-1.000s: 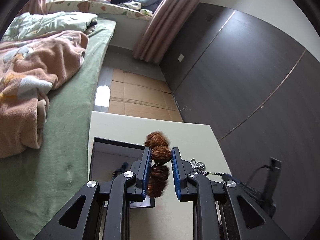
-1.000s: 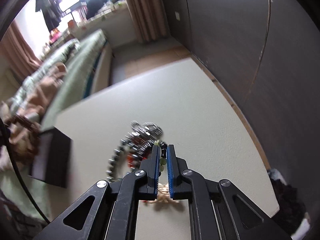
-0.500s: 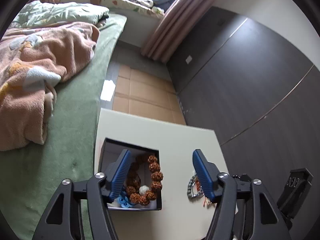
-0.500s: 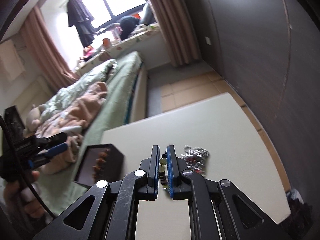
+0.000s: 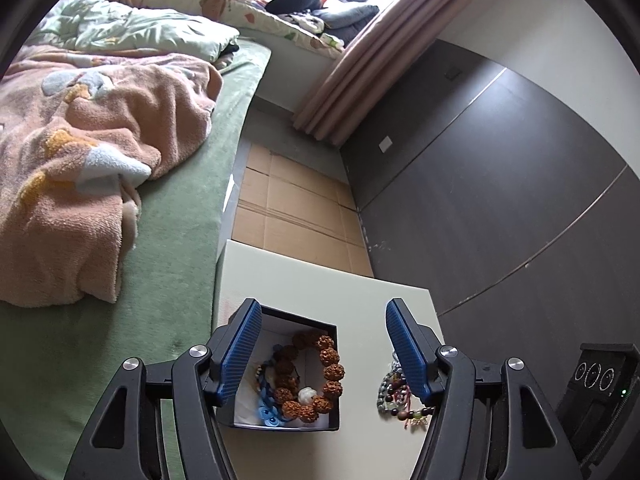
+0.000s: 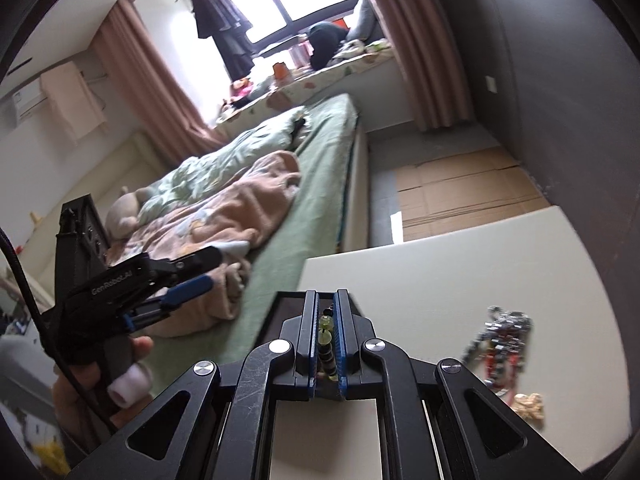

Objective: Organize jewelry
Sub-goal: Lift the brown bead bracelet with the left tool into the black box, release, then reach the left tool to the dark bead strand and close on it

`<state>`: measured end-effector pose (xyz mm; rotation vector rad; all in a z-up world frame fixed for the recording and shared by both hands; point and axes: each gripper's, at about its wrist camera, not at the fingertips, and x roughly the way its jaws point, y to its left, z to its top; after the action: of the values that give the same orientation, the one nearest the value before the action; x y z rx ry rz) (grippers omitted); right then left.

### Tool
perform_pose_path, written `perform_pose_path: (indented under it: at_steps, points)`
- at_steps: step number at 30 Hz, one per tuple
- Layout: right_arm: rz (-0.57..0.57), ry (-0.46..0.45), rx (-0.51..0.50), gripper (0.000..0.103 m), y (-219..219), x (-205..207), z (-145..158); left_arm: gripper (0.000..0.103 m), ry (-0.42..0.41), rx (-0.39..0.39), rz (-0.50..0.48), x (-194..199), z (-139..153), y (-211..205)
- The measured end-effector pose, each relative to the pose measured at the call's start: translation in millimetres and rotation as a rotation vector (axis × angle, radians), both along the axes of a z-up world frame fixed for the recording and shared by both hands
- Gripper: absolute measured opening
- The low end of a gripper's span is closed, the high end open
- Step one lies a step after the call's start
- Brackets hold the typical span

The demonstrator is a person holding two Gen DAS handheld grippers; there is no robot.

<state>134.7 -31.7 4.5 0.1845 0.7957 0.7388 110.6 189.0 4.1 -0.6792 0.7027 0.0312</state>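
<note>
Right in front of you, your left gripper hangs over the small black box with its blue pads spread wide and nothing between them. Inside the box lies a bracelet of rough brown beads with one white bead, resting on a blue braided piece at the box's near left corner. Just beside the box, on its right and partly hidden behind the right finger, a heap of mixed beaded strings sits on the pale table.

Your right gripper has its jaws pressed nearly together, pinching a thin strand of yellow-green and dark beads that runs up the narrow slot. Behind its tips you see the dark rim of the box. To the right on the table lies the heap of jewelry, blurred, with a small tan item near it. At the left, your hand grips the handle of the left gripper.

Beyond the table lie flattened cardboard on the floor, the green bed with a peach blanket, a dark wall panel and pink curtains by the window.
</note>
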Motion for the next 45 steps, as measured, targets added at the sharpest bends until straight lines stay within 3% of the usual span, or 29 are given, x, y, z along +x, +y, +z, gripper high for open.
perform_pose_path:
  at_steps: [7,8,10,11,24,26,28,32,42,45]
  points:
    - [0.059,0.031,0.031,0.012,39,9,-1,0.081,-0.014,-0.013,0.037,-6,2,11]
    - [0.063,0.04,0.021,0.019,43,12,-2,0.081,-0.016,-0.013,0.038,-6,3,12]
    - [0.053,0.073,-0.003,0.061,43,16,-6,0.081,-0.014,-0.011,0.04,-5,2,12]
    - [0.039,0.078,0.005,0.064,38,18,-6,0.081,-0.012,-0.01,0.039,-5,2,12]
    - [-0.118,0.091,0.023,0.064,-63,19,3,0.081,0.003,0.055,-0.047,11,1,-29]
    - [-0.157,0.09,0.03,0.069,-84,18,2,0.081,0.005,0.067,-0.062,13,0,-38]
    - [-0.209,0.107,0.051,0.081,-109,15,-6,0.081,0.009,0.078,-0.089,17,-1,-50]
    - [-0.284,0.188,0.104,0.082,-144,16,-26,0.081,0.021,0.113,-0.134,24,-5,-74]
    - [-0.404,0.284,0.071,0.087,-183,27,-50,0.081,0.03,0.2,-0.241,40,-17,-137]
    - [-0.428,0.305,0.086,0.087,-192,30,-56,0.07,0.048,0.221,-0.259,48,-25,-154]
